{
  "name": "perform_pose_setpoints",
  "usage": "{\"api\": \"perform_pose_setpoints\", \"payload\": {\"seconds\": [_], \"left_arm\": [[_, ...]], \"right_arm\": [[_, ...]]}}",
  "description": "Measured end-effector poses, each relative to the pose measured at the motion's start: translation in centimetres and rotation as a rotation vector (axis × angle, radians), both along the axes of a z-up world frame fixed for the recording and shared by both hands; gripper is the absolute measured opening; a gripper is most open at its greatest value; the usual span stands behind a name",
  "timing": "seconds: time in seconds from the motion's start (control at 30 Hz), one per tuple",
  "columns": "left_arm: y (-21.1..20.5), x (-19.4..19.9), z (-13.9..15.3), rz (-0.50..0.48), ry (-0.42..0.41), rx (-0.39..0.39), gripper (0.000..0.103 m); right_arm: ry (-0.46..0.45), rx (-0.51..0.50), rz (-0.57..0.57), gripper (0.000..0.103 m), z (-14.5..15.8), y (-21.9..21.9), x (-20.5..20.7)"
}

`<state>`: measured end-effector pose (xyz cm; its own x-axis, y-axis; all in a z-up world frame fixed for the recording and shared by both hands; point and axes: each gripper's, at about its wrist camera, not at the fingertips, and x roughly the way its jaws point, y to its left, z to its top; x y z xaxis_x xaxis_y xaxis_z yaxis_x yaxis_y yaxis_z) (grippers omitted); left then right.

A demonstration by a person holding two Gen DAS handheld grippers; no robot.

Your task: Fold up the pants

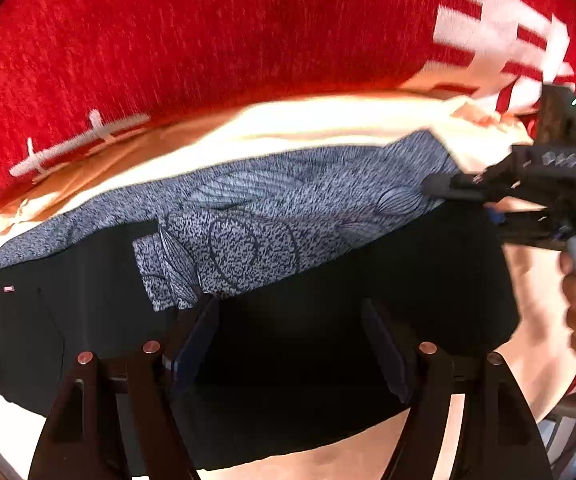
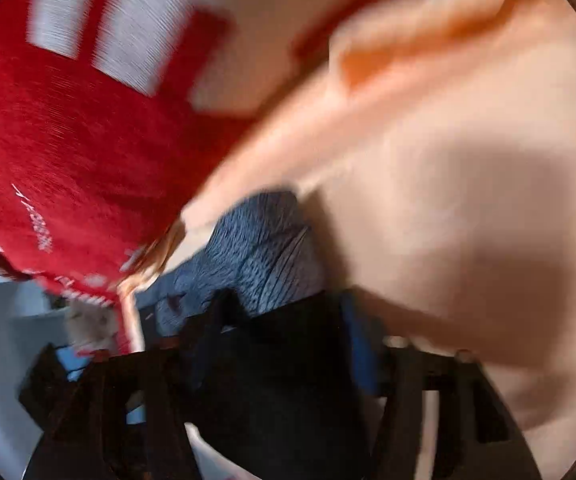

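The pants (image 1: 327,280) are black with a grey patterned panel (image 1: 272,216), folded into a band across the cream sheet. My left gripper (image 1: 291,344) hovers over the black cloth with its fingers spread wide and nothing between them. My right gripper (image 1: 439,188) comes in from the right, its fingertips at the pants' right end where grey meets black. In the blurred right wrist view the pants (image 2: 264,248) lie between and under the fingers of my right gripper (image 2: 284,328); the blue pads (image 2: 361,344) stand apart around black cloth.
A red blanket (image 1: 208,40) with white stripes and markings lies behind the pants, also in the right wrist view (image 2: 68,140). A cream sheet (image 1: 307,120) covers the surface beneath. The bed's edge and pale floor (image 2: 4,352) show at lower left.
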<state>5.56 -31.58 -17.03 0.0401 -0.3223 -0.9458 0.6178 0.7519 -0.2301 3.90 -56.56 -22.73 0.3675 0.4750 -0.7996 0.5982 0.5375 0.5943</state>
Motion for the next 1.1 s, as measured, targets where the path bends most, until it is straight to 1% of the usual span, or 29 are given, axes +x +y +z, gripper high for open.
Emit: {"api": "perform_pose_setpoints", "payload": {"seconds": [0.03,0.07,0.13,0.2,0.23,0.27,0.3,0.37,0.4,0.43,0.5,0.6,0.63,0.7,0.73,0.8,0.83,0.87,0.93,0.97,1.1], "left_arm": [[-0.1,0.0,0.0,-0.006,-0.002,-0.002,0.075],[-0.3,-0.1,0.1,-0.015,-0.001,-0.004,0.075],[-0.6,-0.1,-0.1,-0.032,0.004,-0.004,0.075],[-0.9,-0.3,-0.4,-0.051,-0.003,0.001,0.075],[-1.1,-0.5,-0.5,-0.057,-0.013,0.008,0.075],[-1.2,-0.7,-0.5,-0.061,-0.024,0.017,0.075],[-1.2,-0.8,-0.5,-0.062,-0.028,0.024,0.075],[-0.8,-0.8,-0.3,-0.044,-0.014,0.027,0.075],[-0.5,-0.7,-0.1,-0.030,-0.008,0.030,0.075],[-0.2,-0.7,0.0,-0.018,-0.003,0.034,0.075],[0.7,-0.7,0.3,0.010,0.004,0.047,0.075],[2.0,-0.6,0.6,0.045,0.017,0.056,0.075],[2.2,-0.9,0.8,0.053,0.020,0.061,0.075],[2.6,-1.2,1.0,0.059,0.017,0.068,0.075],[2.9,-1.3,1.1,0.061,0.017,0.070,0.075],[2.9,-1.5,1.3,0.065,0.018,0.072,0.075],[2.9,-1.7,1.4,0.066,0.023,0.074,0.075],[3.2,-1.7,1.5,0.070,0.028,0.079,0.076],[3.9,-1.8,1.6,0.089,0.031,0.084,0.099],[4.1,-1.9,1.8,0.100,0.027,0.081,0.101],[4.4,-2.5,2.2,0.126,0.027,0.079,0.101]], "right_arm": [[-0.002,0.008,-0.004,0.038,0.1,-0.1,-0.1],[-0.015,0.016,-0.013,0.036,0.6,-0.1,-0.6],[-0.045,-0.002,-0.010,0.032,2.1,0.5,-1.5],[-0.020,-0.081,-0.004,0.032,2.7,1.1,-1.9],[0.011,-0.142,0.002,0.032,2.8,1.3,-2.2],[0.036,-0.184,0.011,0.032,2.4,1.5,-1.8],[0.044,-0.206,0.018,0.033,2.0,1.6,-1.3],[0.047,-0.246,0.018,0.036,1.8,1.8,-0.9],[0.054,-0.270,0.023,0.038,2.2,2.3,-0.6],[0.065,-0.304,0.034,0.048,2.7,2.7,-0.7],[0.092,-0.364,0.069,0.059,3.6,3.9,-1.3],[0.117,-0.425,0.121,0.064,5.2,4.6,-3.6],[0.124,-0.442,0.134,0.069,5.5,4.8,-4.4],[0.140,-0.472,0.163,0.072,6.2,5.8,-5.9],[0.144,-0.475,0.169,0.072,6.5,6.2,-6.7],[0.153,-0.465,0.167,0.072,7.1,7.8,-7.1],[0.159,-0.459,0.163,0.072,7.4,6.8,-7.9],[0.163,-0.447,0.161,0.072,7.6,7.3,-8.4],[0.166,-0.438,0.164,0.072,7.7,8.5,-9.0],[0.163,-0.434,0.170,0.072,7.6,9.5,-9.2],[0.156,-0.420,0.207,0.072,7.7,11.5,-8.9]]}}
